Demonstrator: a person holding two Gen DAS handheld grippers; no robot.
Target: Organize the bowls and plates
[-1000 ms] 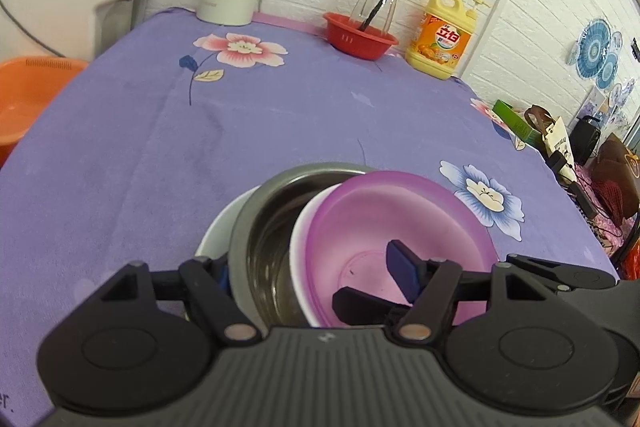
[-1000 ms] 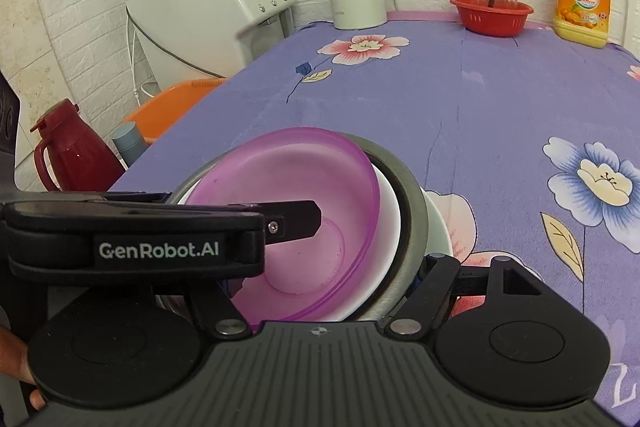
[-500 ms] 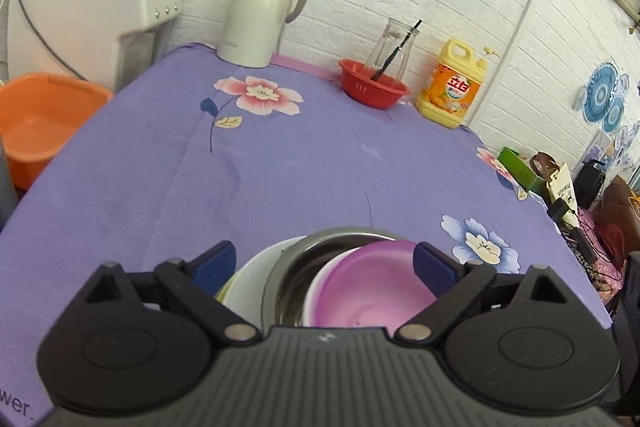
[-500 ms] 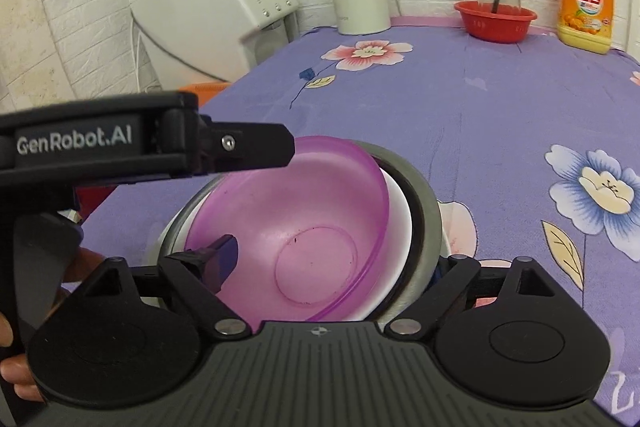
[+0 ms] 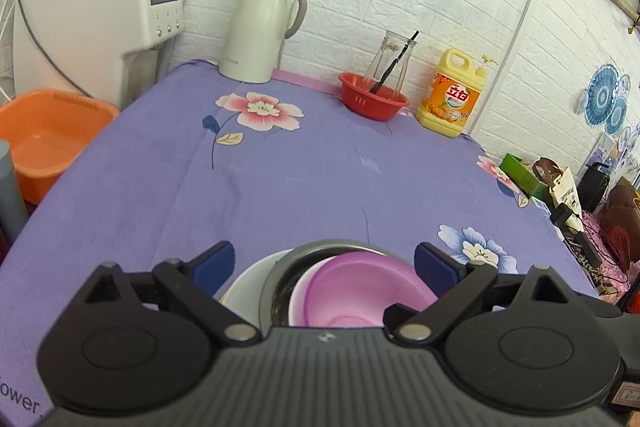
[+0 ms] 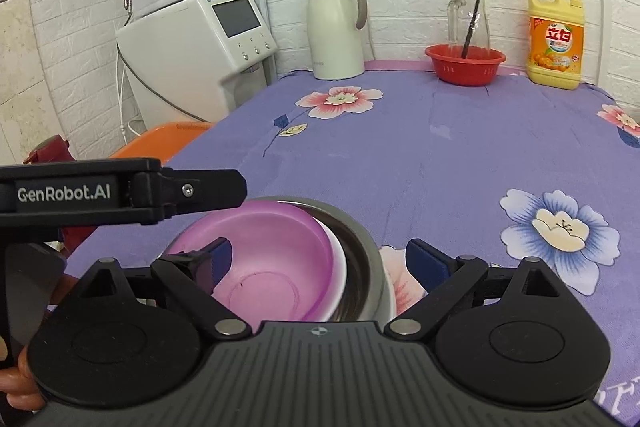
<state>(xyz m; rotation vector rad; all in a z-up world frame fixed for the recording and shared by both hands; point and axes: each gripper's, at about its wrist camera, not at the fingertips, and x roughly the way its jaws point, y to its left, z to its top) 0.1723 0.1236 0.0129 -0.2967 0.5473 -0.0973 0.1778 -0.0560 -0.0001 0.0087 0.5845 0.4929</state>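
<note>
1. A purple bowl (image 6: 276,259) sits nested in a white bowl (image 6: 338,267), itself inside a steel bowl (image 6: 360,247), the stack resting on a white plate (image 5: 248,279) at the near edge of the counter (image 5: 320,179), which is draped in a purple floral cloth.
2. The left gripper (image 5: 324,261) hangs above the stack with its blue-padded jaws spread wide, holding nothing; the bowls show between and below the pads, untouched.
3. The right gripper (image 6: 318,261) is likewise wide open and empty, its left pad over the purple bowl's hollow, its right pad over the cloth just beyond the steel rim.
4. In the right wrist view the left gripper's black body crosses the frame from the left, hiding part of the stack's far rim.
5. Along the far wall stand a cream thermos jug (image 5: 260,27), a red basket (image 5: 372,101) holding a glass jar (image 6: 468,19) with a dark stick, and a yellow detergent bottle (image 5: 452,95).
6. Beside the counter are a white appliance (image 5: 100,15) and an orange basin (image 5: 44,139); the middle of the cloth between stack and wall lies bare.
</note>
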